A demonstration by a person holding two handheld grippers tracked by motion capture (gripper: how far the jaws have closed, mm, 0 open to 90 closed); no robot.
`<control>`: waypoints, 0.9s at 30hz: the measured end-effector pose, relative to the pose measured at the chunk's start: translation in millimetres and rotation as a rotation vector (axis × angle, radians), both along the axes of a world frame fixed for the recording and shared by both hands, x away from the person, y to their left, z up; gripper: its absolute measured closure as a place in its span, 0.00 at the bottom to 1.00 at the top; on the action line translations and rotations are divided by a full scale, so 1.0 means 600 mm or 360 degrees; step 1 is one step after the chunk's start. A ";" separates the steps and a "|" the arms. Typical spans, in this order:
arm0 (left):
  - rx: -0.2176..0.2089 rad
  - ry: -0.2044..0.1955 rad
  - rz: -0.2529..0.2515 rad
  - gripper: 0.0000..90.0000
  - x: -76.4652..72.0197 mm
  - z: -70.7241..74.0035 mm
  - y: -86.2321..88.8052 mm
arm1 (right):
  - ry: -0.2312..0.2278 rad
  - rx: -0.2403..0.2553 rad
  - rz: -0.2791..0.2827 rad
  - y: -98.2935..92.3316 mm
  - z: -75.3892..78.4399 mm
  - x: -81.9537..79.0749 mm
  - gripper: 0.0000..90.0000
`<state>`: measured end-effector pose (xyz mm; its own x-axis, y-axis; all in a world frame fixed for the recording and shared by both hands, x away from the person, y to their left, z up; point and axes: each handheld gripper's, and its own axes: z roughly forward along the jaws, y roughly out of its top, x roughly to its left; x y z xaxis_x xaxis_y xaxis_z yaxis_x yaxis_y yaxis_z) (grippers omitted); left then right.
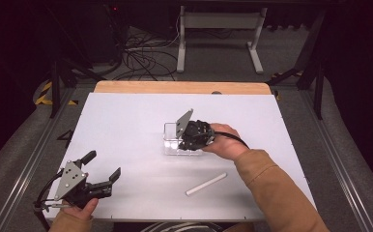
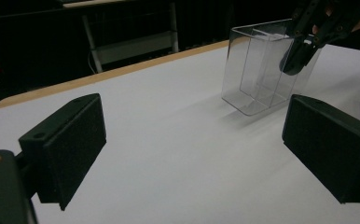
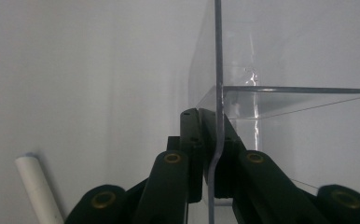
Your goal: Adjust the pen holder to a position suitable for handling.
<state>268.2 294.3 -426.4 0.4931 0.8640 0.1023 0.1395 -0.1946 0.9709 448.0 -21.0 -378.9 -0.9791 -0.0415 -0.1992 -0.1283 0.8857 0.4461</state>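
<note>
Right gripper [image 3: 211, 140] jaws pinching clear box [image 1: 172, 142] wall, apparently near rim; left gripper [image 1: 102, 166] jaws spread, well apart.

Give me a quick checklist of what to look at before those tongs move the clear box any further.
1. Right tongs clamped on the wall of the clear box: ok, both jaws press the thin wall.
2. Box wall undamaged: cannot tell, it looks bent between the jaws.
3. Left tongs out of the way: ok, open near the table's front edge.
4. White stick apart from the box: ok, it lies nearer the person.
5. Box compartments empty: cannot tell, the hand covers part of them.
</note>
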 end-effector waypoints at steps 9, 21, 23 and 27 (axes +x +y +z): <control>-0.0003 0.0004 -0.0003 0.08 0.000 0.000 0.000 | 0.0060 -0.0044 -0.0019 0.024 -0.015 -0.007 0.96; 0.0000 0.0001 -0.0007 0.08 0.001 -0.001 -0.001 | 0.0055 -0.0088 -0.0020 0.030 -0.025 -0.006 0.96; -0.0001 0.0003 -0.0008 0.08 0.001 -0.001 -0.001 | 0.0058 -0.0083 -0.0012 0.028 -0.026 -0.005 0.95; -0.0006 0.0006 -0.0004 0.08 0.002 -0.001 -0.001 | 0.0022 -0.0080 0.0004 0.027 -0.026 -0.008 0.92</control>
